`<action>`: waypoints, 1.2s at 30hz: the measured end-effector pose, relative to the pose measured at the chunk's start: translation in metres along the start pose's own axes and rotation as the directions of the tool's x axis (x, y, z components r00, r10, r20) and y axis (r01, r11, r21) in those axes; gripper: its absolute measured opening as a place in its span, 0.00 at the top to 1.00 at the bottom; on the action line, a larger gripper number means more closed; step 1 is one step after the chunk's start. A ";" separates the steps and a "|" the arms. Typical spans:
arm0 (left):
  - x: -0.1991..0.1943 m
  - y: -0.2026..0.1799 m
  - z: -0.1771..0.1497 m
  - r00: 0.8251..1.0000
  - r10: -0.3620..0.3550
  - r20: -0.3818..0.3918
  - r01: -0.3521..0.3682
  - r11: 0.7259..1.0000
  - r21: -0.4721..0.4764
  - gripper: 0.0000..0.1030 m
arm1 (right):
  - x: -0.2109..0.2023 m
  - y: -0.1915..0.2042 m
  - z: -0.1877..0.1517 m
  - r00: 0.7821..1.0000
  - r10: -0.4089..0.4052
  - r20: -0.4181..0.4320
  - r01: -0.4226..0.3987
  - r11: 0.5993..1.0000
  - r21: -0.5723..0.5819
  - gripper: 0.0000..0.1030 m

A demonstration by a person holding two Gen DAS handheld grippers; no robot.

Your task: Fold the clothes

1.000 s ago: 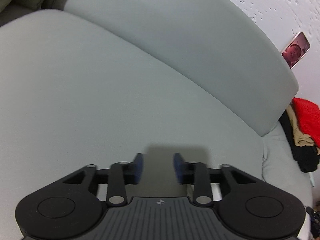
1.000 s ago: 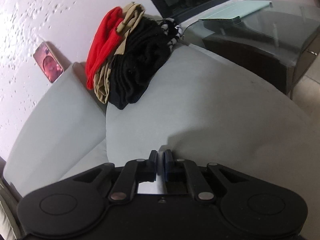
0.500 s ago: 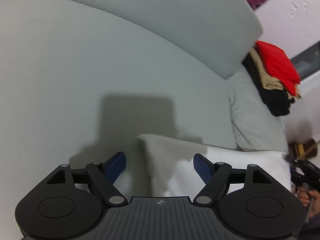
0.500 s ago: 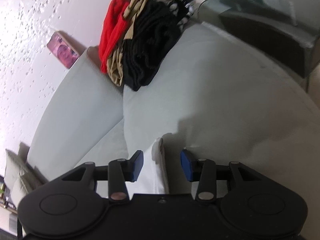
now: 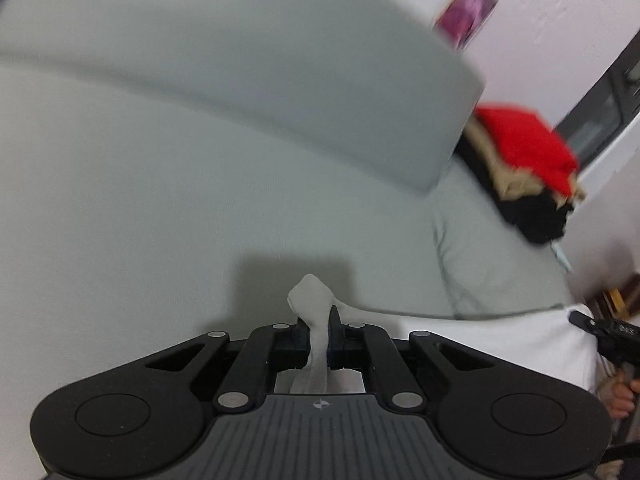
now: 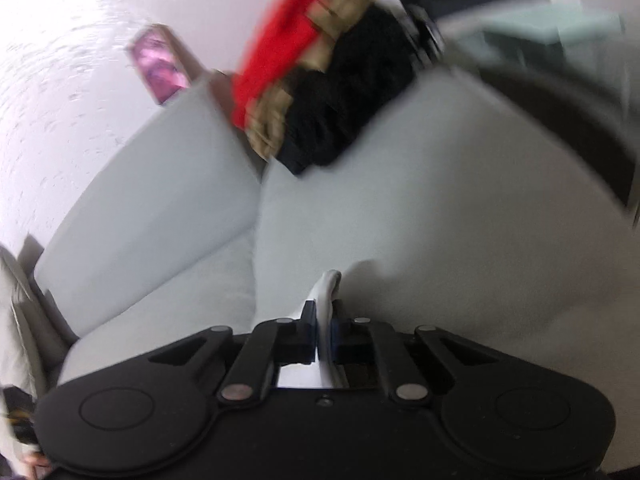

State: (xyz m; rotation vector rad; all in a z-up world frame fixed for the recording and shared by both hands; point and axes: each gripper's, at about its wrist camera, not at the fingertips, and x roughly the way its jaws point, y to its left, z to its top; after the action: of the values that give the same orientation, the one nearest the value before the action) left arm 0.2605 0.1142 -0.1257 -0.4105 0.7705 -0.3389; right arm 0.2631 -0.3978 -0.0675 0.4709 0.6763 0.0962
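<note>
Two tools, each just closed and pinching one white garment (image 5: 492,344): left tool (image 5: 319,330) on a bunched corner, right tool (image 6: 323,326) on an edge. Beyond, on the grey sofa (image 5: 140,184), one stack of clothes (image 6: 320,80): red, tan, black.

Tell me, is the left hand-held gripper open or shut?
Shut. The left hand-held gripper has just closed on the white cloth garment, and a pinched fold sticks out beyond the pads.

the white garment (image 5: 480,344) is soft matt cloth. the sofa (image 5: 160,208) wears smooth, matt pale-grey fabric, and the wall (image 6: 60,60) behind looks rough and speckled. both grippers' bodies are matt black plastic.
</note>
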 end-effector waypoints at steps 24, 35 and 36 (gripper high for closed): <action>-0.251 -0.090 -0.012 0.789 0.157 0.594 -0.242 0.968 0.065 0.95 | -0.164 0.125 0.004 0.895 0.218 0.389 -0.162 0.972 -0.173 0.94; -0.362 -0.113 -0.021 0.715 0.157 0.681 -0.294 0.952 0.088 0.94 | -0.259 0.151 -0.009 0.858 0.365 0.360 -0.332 0.931 -0.152 0.94; -0.360 -0.111 -0.020 0.726 0.165 0.667 -0.298 0.950 0.090 0.94 | -0.257 0.152 -0.008 0.864 0.367 0.344 -0.341 0.930 -0.135 0.94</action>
State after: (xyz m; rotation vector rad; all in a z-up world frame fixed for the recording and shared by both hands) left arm -0.0118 0.1711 0.1298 -0.2161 0.0836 -0.0118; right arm 0.0673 -0.3200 0.1439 0.5254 0.2125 0.3710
